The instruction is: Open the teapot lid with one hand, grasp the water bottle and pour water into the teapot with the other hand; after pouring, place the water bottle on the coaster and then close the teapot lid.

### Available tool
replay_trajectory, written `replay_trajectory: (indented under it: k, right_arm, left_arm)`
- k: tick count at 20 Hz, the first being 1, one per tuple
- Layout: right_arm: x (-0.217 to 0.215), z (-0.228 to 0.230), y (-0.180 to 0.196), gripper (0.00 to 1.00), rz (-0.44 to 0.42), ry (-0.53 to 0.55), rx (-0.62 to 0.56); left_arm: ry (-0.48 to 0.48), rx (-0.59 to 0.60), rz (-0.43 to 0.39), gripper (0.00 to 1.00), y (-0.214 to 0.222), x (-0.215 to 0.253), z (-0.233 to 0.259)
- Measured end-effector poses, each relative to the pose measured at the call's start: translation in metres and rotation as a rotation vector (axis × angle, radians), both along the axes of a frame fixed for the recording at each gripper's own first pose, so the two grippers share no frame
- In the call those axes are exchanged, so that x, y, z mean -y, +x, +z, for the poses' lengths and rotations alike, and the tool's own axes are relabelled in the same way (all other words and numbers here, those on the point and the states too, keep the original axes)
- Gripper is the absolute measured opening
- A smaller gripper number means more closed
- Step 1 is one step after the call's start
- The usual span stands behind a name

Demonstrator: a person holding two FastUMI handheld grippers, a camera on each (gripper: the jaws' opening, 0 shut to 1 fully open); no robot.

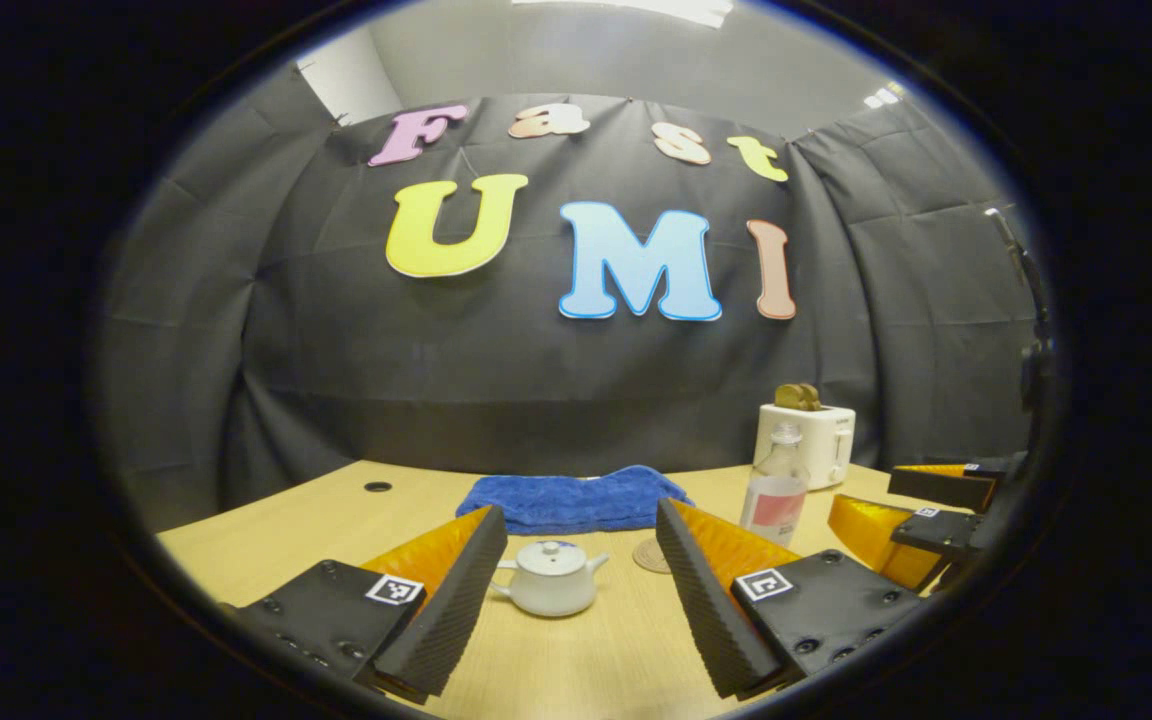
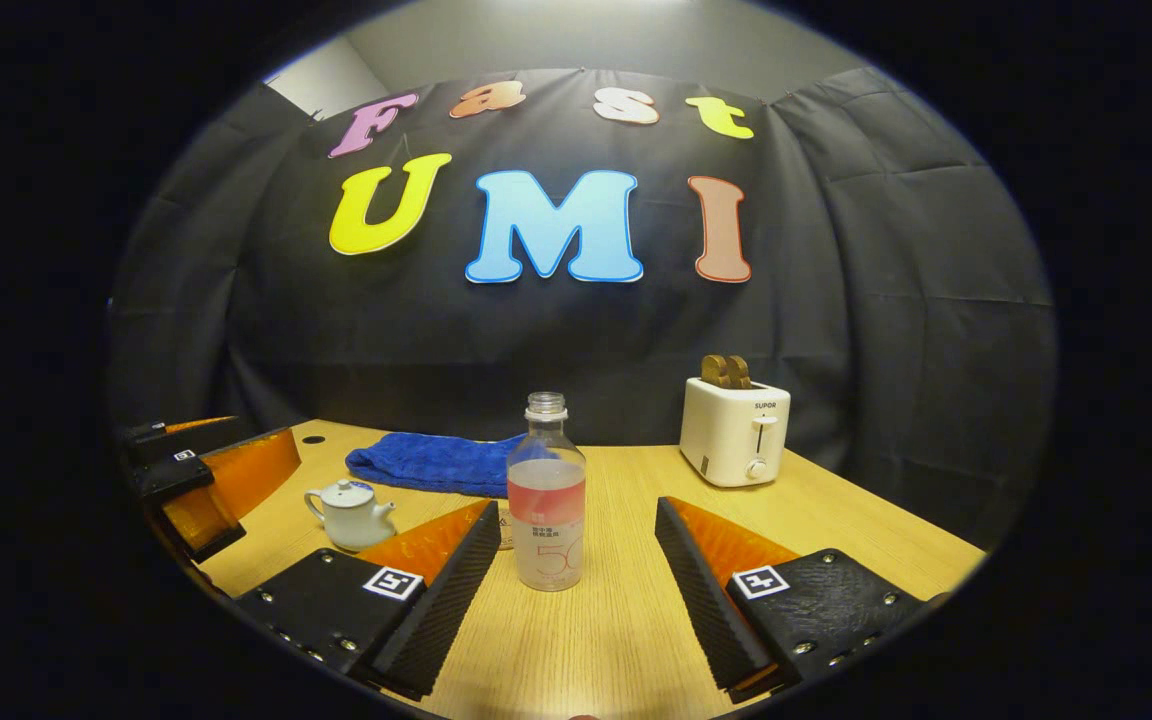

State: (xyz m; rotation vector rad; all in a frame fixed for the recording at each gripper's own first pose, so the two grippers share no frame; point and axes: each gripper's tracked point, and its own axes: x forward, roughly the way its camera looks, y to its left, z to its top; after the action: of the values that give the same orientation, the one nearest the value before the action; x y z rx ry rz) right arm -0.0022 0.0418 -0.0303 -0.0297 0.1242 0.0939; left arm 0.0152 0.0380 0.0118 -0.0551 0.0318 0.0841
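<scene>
— So how did the left gripper (image 1: 581, 560) sit?

— Low and level over the near edge of the table (image 1: 586, 660), pointing toward the back wall. Its fingers (image 1: 456, 590) were spread wide, gripping nothing, with the teapot (image 1: 550, 578) on the wood ahead of the gap, untouched and lid (image 1: 551, 556) on.

— And the right gripper (image 2: 576, 570)?

— Same pose, low over the near edge. Its fingers (image 2: 706, 590) stood wide apart and empty. The water bottle (image 2: 546, 495) stood upright on the table ahead, lined up with the gap, uncapped, touching neither finger.

— Where was the coaster (image 1: 652, 555)?

— In the left gripper view, flat on the table between teapot and bottle, partly behind the right-hand finger.

— Anything else?

— A blue towel (image 2: 431, 462) lay toward the far edge, and a white toaster (image 2: 734, 432) with bread in it stood near the far right corner. From the right gripper view, the left gripper appeared at the table's left edge, beside the teapot.
</scene>
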Motion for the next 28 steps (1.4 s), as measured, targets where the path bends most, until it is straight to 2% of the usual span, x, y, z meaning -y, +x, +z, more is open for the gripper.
replay_trajectory:
  k: [4, 9, 12, 16, 22, 25, 26, 28]
  right_arm:
    - [0.004, -0.008, -0.001, 0.97, -0.008, 0.006, -0.024]
    - [0.009, -0.012, -0.003, 0.97, -0.017, 0.001, -0.040]
    - [0.014, -0.017, -0.003, 0.97, -0.029, -0.003, -0.049]
    - [0.021, -0.023, 0.000, 0.97, -0.045, 0.004, -0.066]
    - [0.031, -0.033, 0.004, 0.97, -0.065, 0.012, -0.097]
    - [0.034, -0.036, 0.005, 0.97, -0.074, 0.013, -0.107]
    - [0.035, -0.039, 0.005, 0.97, -0.075, 0.013, -0.111]
    - [0.037, -0.041, 0.006, 0.97, -0.077, 0.016, -0.117]
  left_arm:
    - [0.002, -0.026, -0.014, 0.99, 0.026, -0.003, -0.013]
    - [-0.049, -0.072, -0.015, 0.97, 0.065, -0.018, -0.034]
    - [-0.031, -0.090, 0.004, 0.86, 0.084, -0.028, -0.042]
    - [-0.038, -0.123, -0.021, 0.86, 0.101, -0.026, -0.056]
    - [-0.014, -0.153, -0.015, 0.86, 0.114, -0.030, -0.074]
    - [0.004, -0.164, -0.008, 0.80, 0.115, -0.031, -0.078]
    - [0.005, -0.167, -0.010, 0.73, 0.116, -0.030, -0.079]
    - [0.014, -0.176, -0.006, 0.70, 0.115, -0.031, -0.082]
